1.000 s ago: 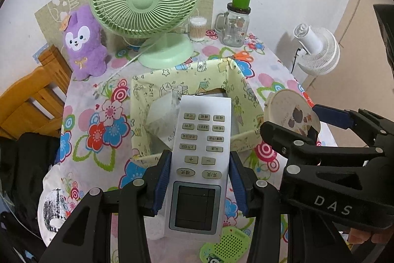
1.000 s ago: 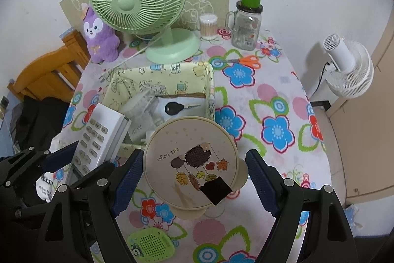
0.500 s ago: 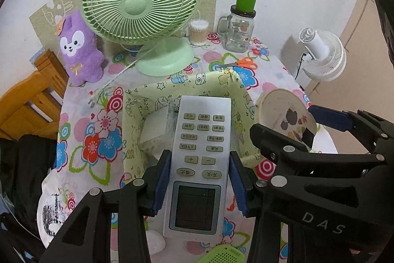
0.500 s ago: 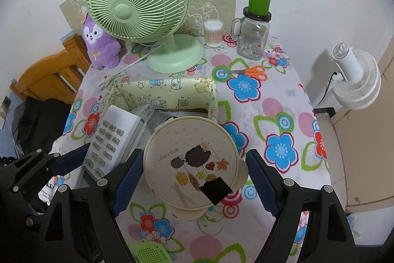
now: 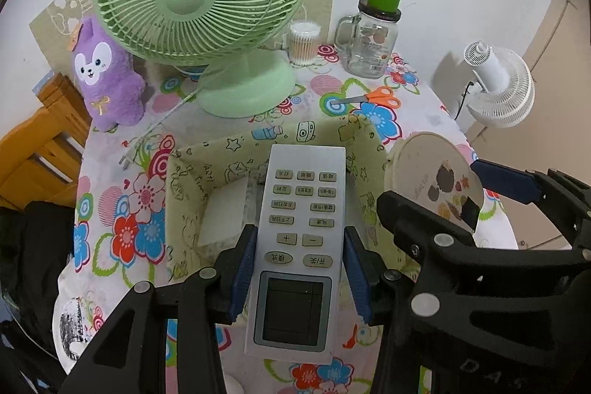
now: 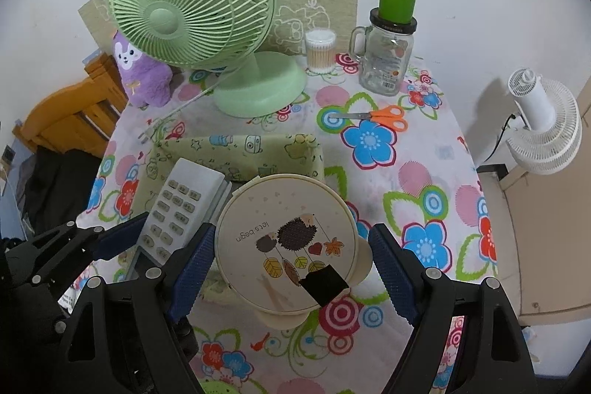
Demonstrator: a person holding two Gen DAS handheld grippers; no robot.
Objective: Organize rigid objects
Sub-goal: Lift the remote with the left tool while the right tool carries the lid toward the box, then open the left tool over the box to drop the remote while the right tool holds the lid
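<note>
My left gripper (image 5: 297,268) is shut on a white remote control (image 5: 297,239) and holds it above the near part of a green fabric storage box (image 5: 192,183). My right gripper (image 6: 291,268) is shut on a round cream box with a hedgehog lid (image 6: 286,240), held just right of the fabric box (image 6: 243,150). The remote (image 6: 177,205) shows at the left of the right wrist view, and the round box (image 5: 434,180) at the right of the left wrist view. A white item (image 5: 225,216) lies inside the fabric box.
On the flowered tablecloth (image 6: 406,150) stand a green desk fan (image 6: 207,36), a purple plush toy (image 6: 142,72), a cotton swab tub (image 6: 319,50) and a glass jar with a green cap (image 6: 388,50). Orange scissors (image 6: 373,117) lie behind the box. A white fan (image 6: 543,128) stands off the right edge.
Both grippers have drawn back and risen with their loads. The fabric box now looks lower and farther, and the key inside it is out of sight.
</note>
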